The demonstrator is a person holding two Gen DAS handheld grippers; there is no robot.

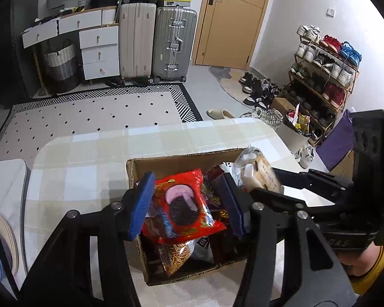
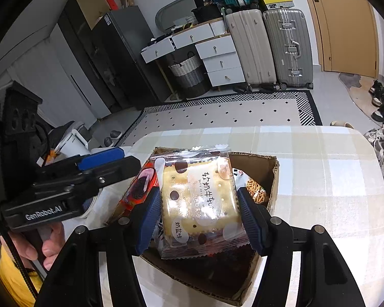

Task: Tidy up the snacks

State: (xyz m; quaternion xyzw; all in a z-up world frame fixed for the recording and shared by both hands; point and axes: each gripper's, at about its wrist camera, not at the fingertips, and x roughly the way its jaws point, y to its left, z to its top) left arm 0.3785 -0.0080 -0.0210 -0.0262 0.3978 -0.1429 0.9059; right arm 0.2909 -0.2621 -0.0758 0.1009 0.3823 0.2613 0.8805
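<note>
Item: cardboard box (image 1: 176, 162), open-topped, standing on a tabletop (image 1: 94, 158) covered in pale checked cloth; contents are loose snack packets, among them a bag of thin orange sticks (image 1: 175, 257). Left tongs (image 1: 188, 204): blue pads either side of a red cookie packet (image 1: 185, 211), pinching it above the box's contents; the left pad (image 1: 140, 204) meets the packet's edge, and the right pad appears to meet the far edge. Right tongs (image 2: 197, 211): pinching a clear-wrapped cream cracker sandwich packet (image 2: 197, 199) with brown dots and printed characters, held flat-faced toward the camera over the box; both pads press its side edges. The two packets sit close together above the same box, the cracker packet toward the right side of it. Surroundings: patterned rug (image 1: 94, 112), two upright suitcases (image 1: 156, 41), white drawer unit (image 1: 99, 48), wooden door (image 1: 233, 18), shoe rack (image 1: 325, 74).
</note>
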